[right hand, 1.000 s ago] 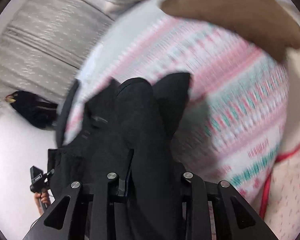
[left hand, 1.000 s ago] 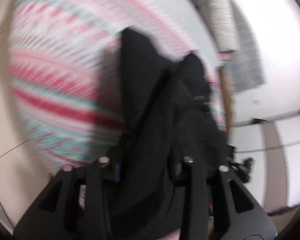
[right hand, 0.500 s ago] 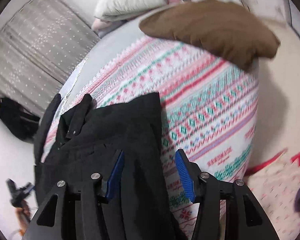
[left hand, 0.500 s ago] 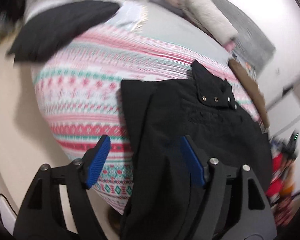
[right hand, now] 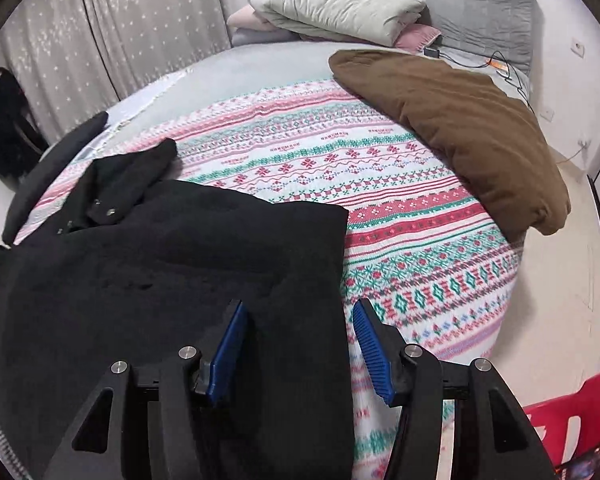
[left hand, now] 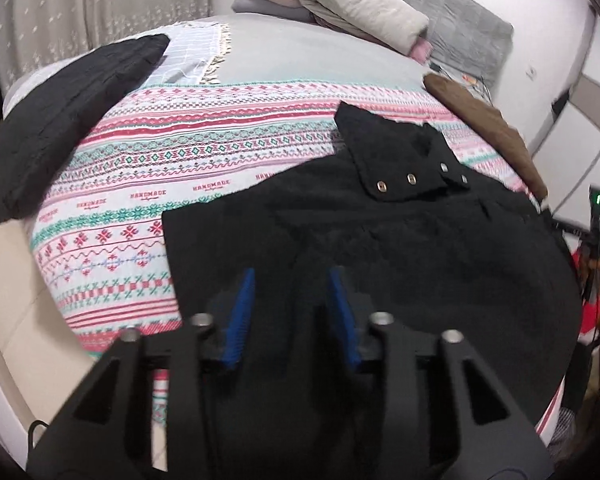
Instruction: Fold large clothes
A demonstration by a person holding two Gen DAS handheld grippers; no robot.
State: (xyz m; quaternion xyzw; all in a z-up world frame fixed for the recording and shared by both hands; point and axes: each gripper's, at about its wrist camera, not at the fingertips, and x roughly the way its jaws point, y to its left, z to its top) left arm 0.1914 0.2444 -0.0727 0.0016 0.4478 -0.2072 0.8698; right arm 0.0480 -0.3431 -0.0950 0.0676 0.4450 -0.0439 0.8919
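Note:
A large black coat with a snap-button collar flap lies spread on the patterned pink, white and green blanket on the bed. It also shows in the right wrist view. My left gripper is open and empty, hovering over the coat's near left part. My right gripper is open and empty above the coat's right edge, near the front of the bed.
A folded black garment lies on the bed's left side. A brown garment lies at the right. Pillows and folded bedding are stacked at the head. A red item sits at lower right on the floor.
Both grippers held the black coat one second ago, laid it on the blanket, opened and drew back. The coat now lies flat.

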